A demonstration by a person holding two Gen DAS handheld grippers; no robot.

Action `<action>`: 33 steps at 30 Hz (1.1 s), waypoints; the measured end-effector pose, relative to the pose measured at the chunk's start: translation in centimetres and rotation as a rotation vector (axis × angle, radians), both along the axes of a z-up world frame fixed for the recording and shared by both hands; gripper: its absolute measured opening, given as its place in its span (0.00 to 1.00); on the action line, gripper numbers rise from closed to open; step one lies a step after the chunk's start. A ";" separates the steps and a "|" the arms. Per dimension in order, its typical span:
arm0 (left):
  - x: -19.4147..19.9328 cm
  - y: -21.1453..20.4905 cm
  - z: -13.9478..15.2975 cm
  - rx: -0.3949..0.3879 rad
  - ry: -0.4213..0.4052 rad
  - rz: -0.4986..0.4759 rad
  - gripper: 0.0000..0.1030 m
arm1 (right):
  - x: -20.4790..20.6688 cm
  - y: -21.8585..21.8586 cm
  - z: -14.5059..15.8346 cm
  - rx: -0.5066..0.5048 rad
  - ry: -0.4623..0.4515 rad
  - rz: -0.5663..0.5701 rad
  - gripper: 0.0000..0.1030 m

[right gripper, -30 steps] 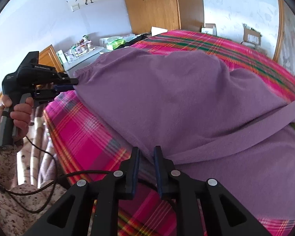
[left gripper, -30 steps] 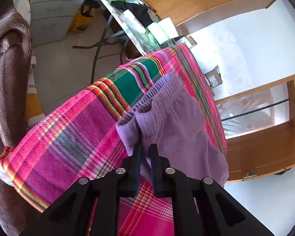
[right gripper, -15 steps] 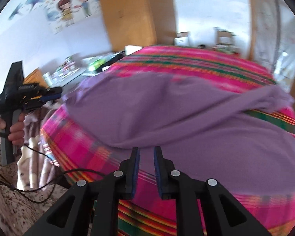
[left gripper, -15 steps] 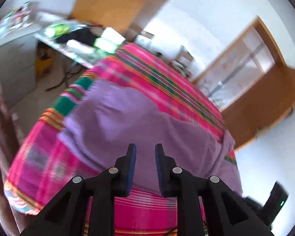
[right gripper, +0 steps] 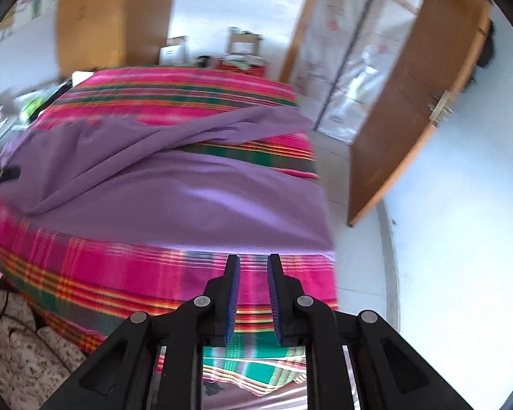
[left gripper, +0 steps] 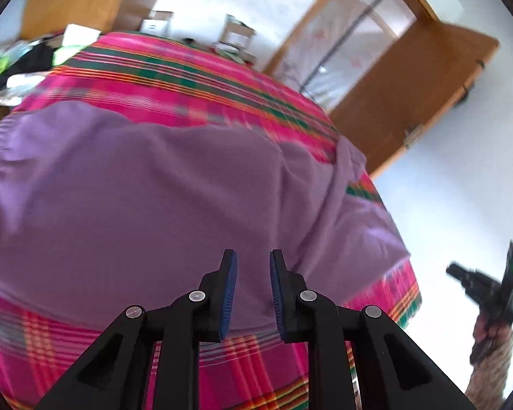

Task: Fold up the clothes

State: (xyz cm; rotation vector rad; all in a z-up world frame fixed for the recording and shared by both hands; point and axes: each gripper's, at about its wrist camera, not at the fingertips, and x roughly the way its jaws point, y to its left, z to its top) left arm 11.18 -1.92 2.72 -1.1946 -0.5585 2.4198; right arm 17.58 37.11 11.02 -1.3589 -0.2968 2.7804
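Observation:
A purple garment (left gripper: 147,198) lies spread on the bed's pink plaid cover (left gripper: 174,78), with a long fold (right gripper: 174,136) running slantwise across it. My left gripper (left gripper: 253,264) hovers above the garment's near part, jaws a little apart and nothing between them. My right gripper (right gripper: 253,268) hangs over the plaid cover (right gripper: 126,266) just short of the garment's near hem (right gripper: 222,239), jaws narrowly apart and empty. In the left wrist view the right gripper (left gripper: 485,287) shows at the far right in a hand. The left gripper's tip (right gripper: 0,175) pokes in at the right wrist view's left edge.
A wooden door (right gripper: 413,102) stands open to the right of the bed, with white floor (right gripper: 444,273) beside it. Boxes (right gripper: 242,42) and a wardrobe (right gripper: 95,17) stand past the far end. A cluttered table (left gripper: 20,65) is at the far left, a floral quilt (right gripper: 20,358) near me.
The left gripper let go of the garment's bunched edge, and the garment now lies flat. Both grippers pulled back and rose, and both views swung toward the door.

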 end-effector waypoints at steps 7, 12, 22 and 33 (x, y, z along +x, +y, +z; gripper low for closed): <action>-0.1 3.4 -0.8 -0.054 -0.005 -0.106 0.20 | -5.2 -0.9 -6.8 -0.209 -0.044 -0.027 0.16; -0.1 4.9 -1.5 -0.101 -0.004 -0.147 0.20 | -8.6 -3.4 -8.3 -0.344 -0.026 0.017 0.16; -0.9 5.4 -2.7 -0.079 -0.014 -0.208 0.20 | -17.5 -5.6 -7.3 -0.409 0.031 -0.002 0.19; -2.0 4.8 -3.4 -0.032 -0.013 -0.248 0.26 | -23.4 -6.0 -7.9 -0.478 0.000 -0.042 0.35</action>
